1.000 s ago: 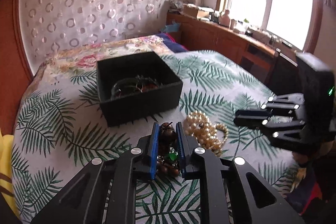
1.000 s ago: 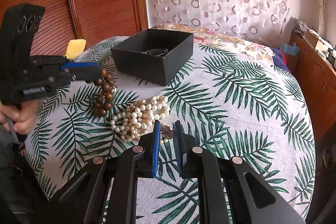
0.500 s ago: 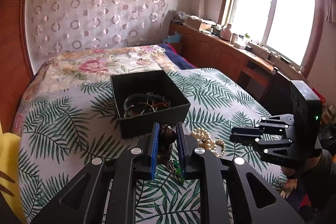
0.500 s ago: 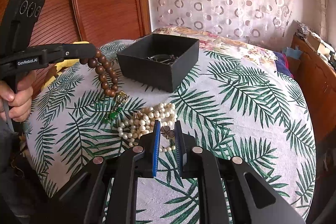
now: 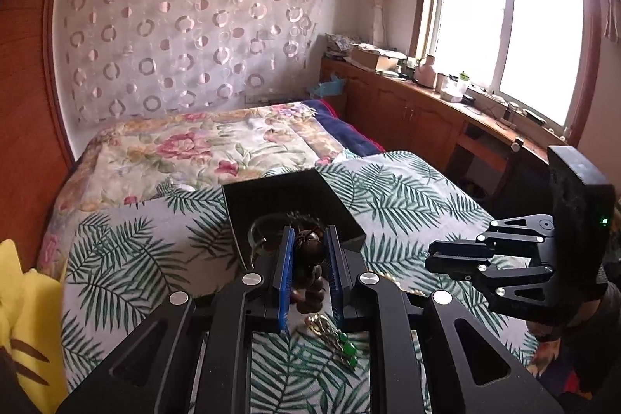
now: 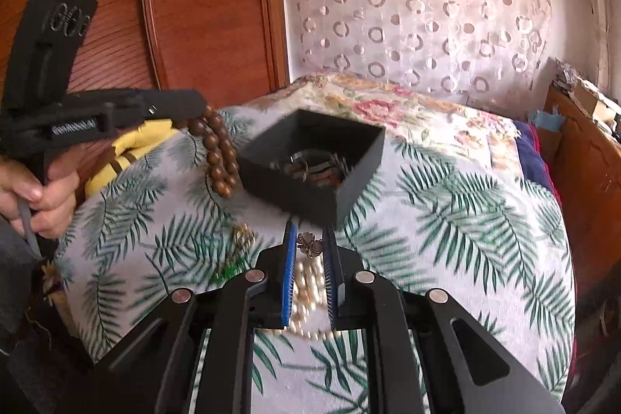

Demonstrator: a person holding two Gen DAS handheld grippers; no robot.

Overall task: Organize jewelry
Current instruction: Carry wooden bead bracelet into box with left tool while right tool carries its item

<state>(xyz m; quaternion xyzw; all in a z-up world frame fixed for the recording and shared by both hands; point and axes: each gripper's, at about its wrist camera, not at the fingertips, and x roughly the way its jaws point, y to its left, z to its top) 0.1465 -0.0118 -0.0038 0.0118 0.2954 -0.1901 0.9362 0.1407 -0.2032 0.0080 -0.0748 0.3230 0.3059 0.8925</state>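
Observation:
My left gripper [image 5: 309,235] is shut on a brown wooden bead bracelet [image 5: 308,270], held just in front of the open black box [image 5: 287,189]. In the right wrist view the same bracelet [image 6: 219,158] hangs from the left gripper [image 6: 196,105], with its gold charm and green tassel [image 6: 242,237] trailing near the cloth. My right gripper [image 6: 308,239] is shut on the brown flower clasp [image 6: 309,244] of a pearl necklace [image 6: 306,293], whose pearls dangle below the jaws. The black box [image 6: 310,189] has bangles in it. The right gripper [image 5: 431,260] shows at the right.
A palm-leaf cloth [image 6: 446,220] covers the surface under the box. A floral bedspread [image 5: 194,150] lies behind it, a yellow cushion [image 5: 23,317] at the left edge, wooden cabinets [image 5: 407,115] under the window at the right. A hand [image 6: 42,189] grips the left tool.
Both grippers have risen, lifting the bead bracelet and the pearl necklace off the cloth. The black box now sits closer in both views.

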